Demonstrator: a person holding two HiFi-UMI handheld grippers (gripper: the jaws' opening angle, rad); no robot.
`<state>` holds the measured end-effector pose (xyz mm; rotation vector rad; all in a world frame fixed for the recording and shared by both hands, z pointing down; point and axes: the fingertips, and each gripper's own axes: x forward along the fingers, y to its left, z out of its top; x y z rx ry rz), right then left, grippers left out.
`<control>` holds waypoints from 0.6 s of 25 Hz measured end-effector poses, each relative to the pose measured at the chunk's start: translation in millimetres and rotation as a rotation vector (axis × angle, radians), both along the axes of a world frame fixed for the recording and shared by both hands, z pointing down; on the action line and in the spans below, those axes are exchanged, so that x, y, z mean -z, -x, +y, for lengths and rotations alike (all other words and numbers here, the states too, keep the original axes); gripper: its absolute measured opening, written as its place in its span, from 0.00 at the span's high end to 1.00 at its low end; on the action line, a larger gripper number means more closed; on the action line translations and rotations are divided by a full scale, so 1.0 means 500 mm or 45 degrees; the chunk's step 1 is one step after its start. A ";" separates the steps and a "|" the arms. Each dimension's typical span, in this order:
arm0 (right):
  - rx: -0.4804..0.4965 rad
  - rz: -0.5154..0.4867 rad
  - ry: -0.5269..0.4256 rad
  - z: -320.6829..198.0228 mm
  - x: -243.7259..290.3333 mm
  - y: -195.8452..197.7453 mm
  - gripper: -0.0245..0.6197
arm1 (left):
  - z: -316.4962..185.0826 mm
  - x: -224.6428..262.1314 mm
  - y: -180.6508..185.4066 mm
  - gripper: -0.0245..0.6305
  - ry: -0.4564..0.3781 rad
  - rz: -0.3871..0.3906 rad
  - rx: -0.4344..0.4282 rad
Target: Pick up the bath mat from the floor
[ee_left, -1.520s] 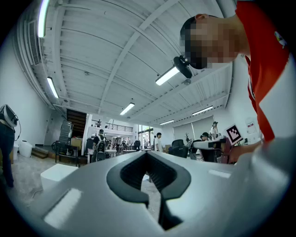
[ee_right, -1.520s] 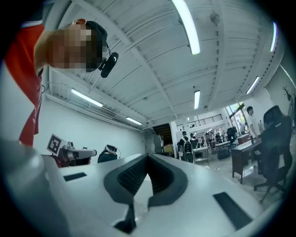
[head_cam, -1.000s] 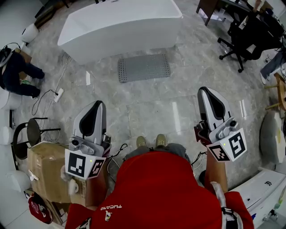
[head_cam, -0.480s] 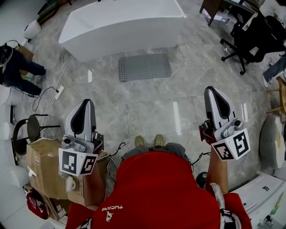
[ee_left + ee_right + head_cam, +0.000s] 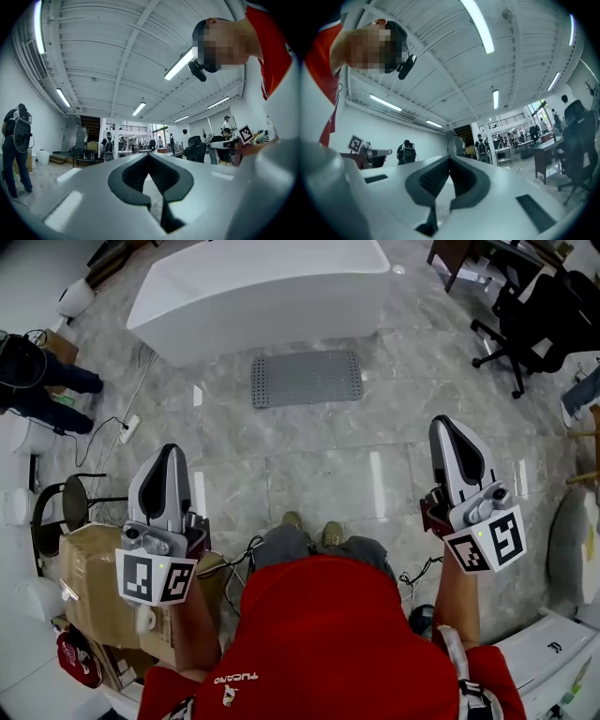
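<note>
Left gripper [image 5: 167,454]: pointing forward, jaws closed, empty.
Right gripper [image 5: 446,427]: pointing forward, jaws closed, empty.
Bath mat [image 5: 307,378]: one, flat on floor [image 5: 319,474], ahead of both.

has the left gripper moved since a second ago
Yes: the left gripper has shifted left, away from the bath mat and further over the cardboard box.

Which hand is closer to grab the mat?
Probably the right gripper, only just: its tip sits slightly nearer the mat than the left gripper. Both are shut, empty and far from it.
</note>
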<state>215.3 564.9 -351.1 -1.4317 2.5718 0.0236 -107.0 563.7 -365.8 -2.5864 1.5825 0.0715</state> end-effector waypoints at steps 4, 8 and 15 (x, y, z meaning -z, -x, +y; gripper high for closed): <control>0.018 0.000 0.018 -0.025 -0.009 0.003 0.96 | -0.024 -0.012 0.001 0.96 0.021 0.002 0.011; 0.026 0.010 0.032 -0.064 -0.021 0.009 0.96 | -0.065 -0.027 0.004 0.96 0.025 0.007 0.014; 0.023 0.043 0.034 -0.185 -0.021 0.043 0.96 | -0.192 -0.042 0.046 0.96 0.006 0.013 0.022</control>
